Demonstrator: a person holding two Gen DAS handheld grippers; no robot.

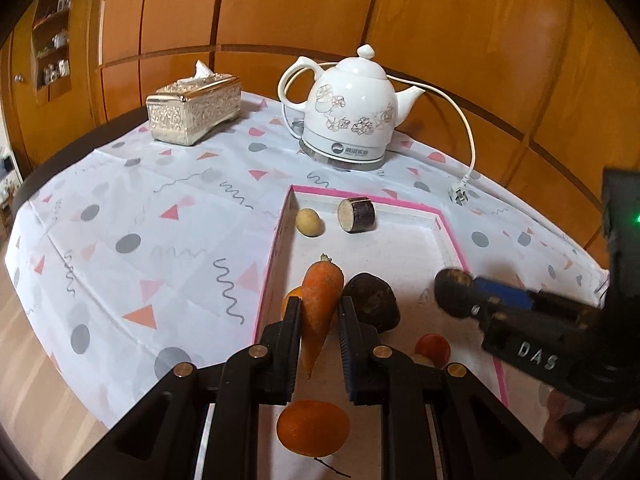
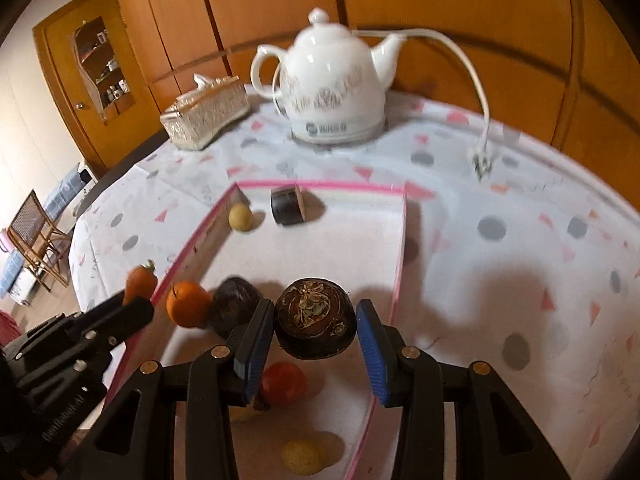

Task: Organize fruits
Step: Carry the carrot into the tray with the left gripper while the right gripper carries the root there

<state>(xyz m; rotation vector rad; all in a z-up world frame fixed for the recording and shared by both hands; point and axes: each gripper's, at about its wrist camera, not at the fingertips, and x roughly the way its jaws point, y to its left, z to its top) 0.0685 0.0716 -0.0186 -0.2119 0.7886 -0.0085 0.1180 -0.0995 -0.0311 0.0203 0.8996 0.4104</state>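
Observation:
My left gripper (image 1: 320, 312) is shut on an orange carrot (image 1: 320, 300) and holds it above the pink-rimmed white tray (image 1: 276, 240). My right gripper (image 2: 316, 324) is shut on a dark brown round root (image 2: 316, 324) and holds it over the tray (image 2: 400, 248). It also shows at the right of the left wrist view (image 1: 456, 292). In the tray lie two oranges (image 1: 312, 428) (image 2: 188, 304), another dark root (image 1: 372, 304), a red fruit (image 2: 282, 384), a small yellow-green fruit (image 1: 308, 222), a cut dark cylinder piece (image 1: 356, 215) and a yellow fruit (image 2: 302, 456).
A white electric kettle (image 1: 348, 112) with its cord and loose plug (image 1: 458, 194) stands at the back of the round table. A silver tissue box (image 1: 192, 110) stands at the back left. A patterned cloth (image 1: 140, 220) covers the table. Wooden wall panels stand behind.

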